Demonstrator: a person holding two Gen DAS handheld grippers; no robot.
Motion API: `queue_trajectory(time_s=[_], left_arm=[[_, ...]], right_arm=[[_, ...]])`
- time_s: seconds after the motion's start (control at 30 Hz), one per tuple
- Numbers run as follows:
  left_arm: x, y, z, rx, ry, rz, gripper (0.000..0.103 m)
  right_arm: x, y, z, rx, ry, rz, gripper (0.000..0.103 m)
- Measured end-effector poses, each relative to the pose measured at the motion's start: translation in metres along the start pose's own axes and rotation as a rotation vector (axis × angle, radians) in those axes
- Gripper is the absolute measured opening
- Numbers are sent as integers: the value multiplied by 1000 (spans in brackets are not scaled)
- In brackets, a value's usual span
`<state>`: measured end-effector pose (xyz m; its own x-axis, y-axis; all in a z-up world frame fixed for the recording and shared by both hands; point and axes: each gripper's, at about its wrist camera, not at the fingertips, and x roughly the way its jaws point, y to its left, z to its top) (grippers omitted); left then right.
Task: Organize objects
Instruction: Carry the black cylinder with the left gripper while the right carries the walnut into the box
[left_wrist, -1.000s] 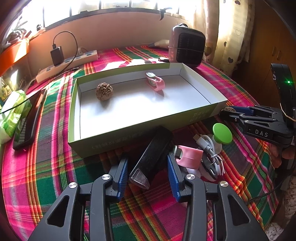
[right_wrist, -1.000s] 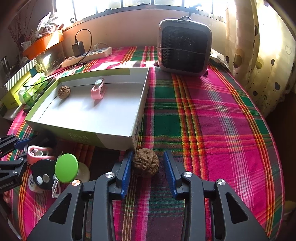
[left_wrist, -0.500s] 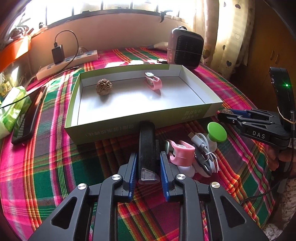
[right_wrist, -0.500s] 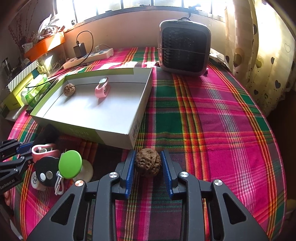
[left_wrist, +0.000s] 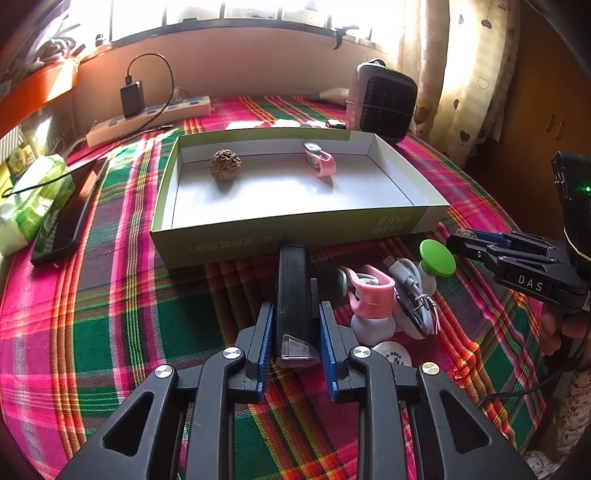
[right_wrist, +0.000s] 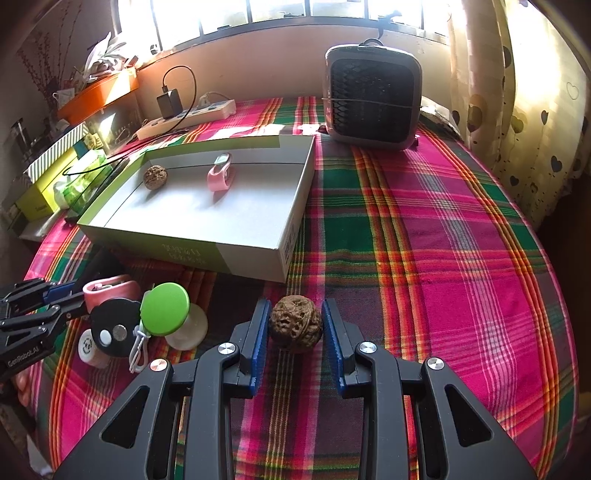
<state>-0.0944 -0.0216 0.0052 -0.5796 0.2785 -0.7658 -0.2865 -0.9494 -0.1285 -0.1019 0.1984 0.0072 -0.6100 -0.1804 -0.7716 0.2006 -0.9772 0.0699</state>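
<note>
Our left hand-held gripper (left_wrist: 295, 332) clamps the black bar (left_wrist: 293, 295) before the box (left_wrist: 295, 229); our right hand-held gripper (right_wrist: 295, 328) clamps a walnut (right_wrist: 295, 325) on the surface (right_wrist: 443, 258).

Covered in a plaid tablecloth (right_wrist: 424, 229) of magenta, green and orange stripes. Lined in pale grey inside the box (left_wrist: 291, 229), olive green on its outer walls. Wrinkled brown on both walnuts, one in the box (left_wrist: 225, 165), one outside it (right_wrist: 295, 325). Pink on the watch strap (left_wrist: 320, 162). Glossy black on the long case (left_wrist: 293, 295). Bright green on the round cap (right_wrist: 165, 308). Black with blue pads (right_wrist: 258, 341) on the grippers. Cream with dark hearts on the curtain (right_wrist: 535, 122).
</note>
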Motion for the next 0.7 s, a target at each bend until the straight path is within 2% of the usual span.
queue_trajectory(time_s=[0.7], left_arm=[[8,-3,10,-2,1,40,21]], right_arm=[[0,2,-2,0,0,1,30]])
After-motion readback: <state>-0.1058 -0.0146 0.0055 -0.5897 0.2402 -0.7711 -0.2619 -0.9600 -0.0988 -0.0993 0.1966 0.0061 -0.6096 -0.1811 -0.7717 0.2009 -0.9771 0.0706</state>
